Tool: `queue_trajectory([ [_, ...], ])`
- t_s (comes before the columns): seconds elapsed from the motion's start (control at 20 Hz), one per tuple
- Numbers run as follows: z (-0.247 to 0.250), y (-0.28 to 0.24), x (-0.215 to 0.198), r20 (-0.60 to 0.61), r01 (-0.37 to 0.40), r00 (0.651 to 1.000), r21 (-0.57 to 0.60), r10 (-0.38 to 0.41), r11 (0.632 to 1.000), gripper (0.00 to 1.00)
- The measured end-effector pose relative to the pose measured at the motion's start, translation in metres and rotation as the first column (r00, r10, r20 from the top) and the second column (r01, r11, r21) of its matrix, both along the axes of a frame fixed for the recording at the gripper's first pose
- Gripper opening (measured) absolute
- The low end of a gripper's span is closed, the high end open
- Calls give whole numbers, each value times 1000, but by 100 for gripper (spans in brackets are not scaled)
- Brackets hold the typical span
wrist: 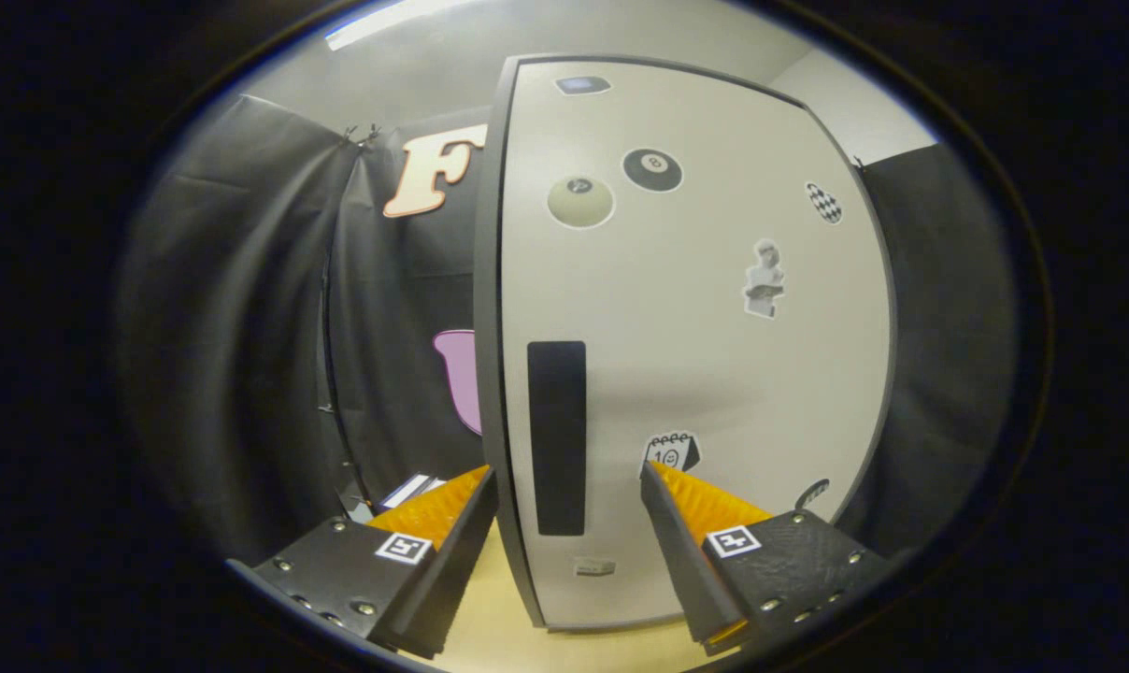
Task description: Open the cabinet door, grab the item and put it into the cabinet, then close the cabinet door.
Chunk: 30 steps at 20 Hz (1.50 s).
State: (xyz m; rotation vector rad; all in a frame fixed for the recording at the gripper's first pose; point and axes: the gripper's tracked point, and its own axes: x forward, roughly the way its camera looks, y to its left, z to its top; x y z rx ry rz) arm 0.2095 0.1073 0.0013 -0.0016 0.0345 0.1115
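Nearest, the tongs stand spread wide apart with nothing between their fingers, straddling the left edge of the cabinet door without touching it. The door looks shut or very nearly so, its dark frame edge running upright just beyond the left finger. Between the fingers and just ahead of them lies the dark handle recess, a tall upright slot near the door's left edge; that reads as the place to take hold, one finger hooked into the slot and the other around the edge, then a pull outward. The door appears a stiff, flat, smooth-faced panel, probably light on its hinges at the right side, and likely slippery anywhere but the slot. Stickers dot its pale face and matter little for the grip. The cabinet stands on a pale wooden worktop, a bare strip of which shows below the door. The item to be stowed cannot be made out from here. Farther off, black cloth hangs as the booth's wall on both sides, with a light ceiling above.
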Motion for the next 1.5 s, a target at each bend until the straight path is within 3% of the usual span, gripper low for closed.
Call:
queue_trajectory([
  [0.05,1,0,4,7,10,1000,-5,-10,1000,91],
  [0.15,2,2,12,12,20,1000,11,-20,1000,72],
  [0.25,4,1,15,11,31,999,26,-31,999,65],
  [0.35,6,2,22,21,34,999,29,-35,999,46],
  [0.45,4,8,24,5,5,1000,52,-5,999,42],
  [0.6,7,7,23,10,25,1000,51,-25,998,30],
  [0.7,4,7,21,-10,25,1000,73,-24,997,30],
  [0.75,4,7,20,-18,22,1000,74,-21,997,23],
  [1.2,5,-10,-30,-39,45,998,83,-42,996,23],
  [1.5,7,-57,-101,-50,84,996,91,-79,992,23],
])
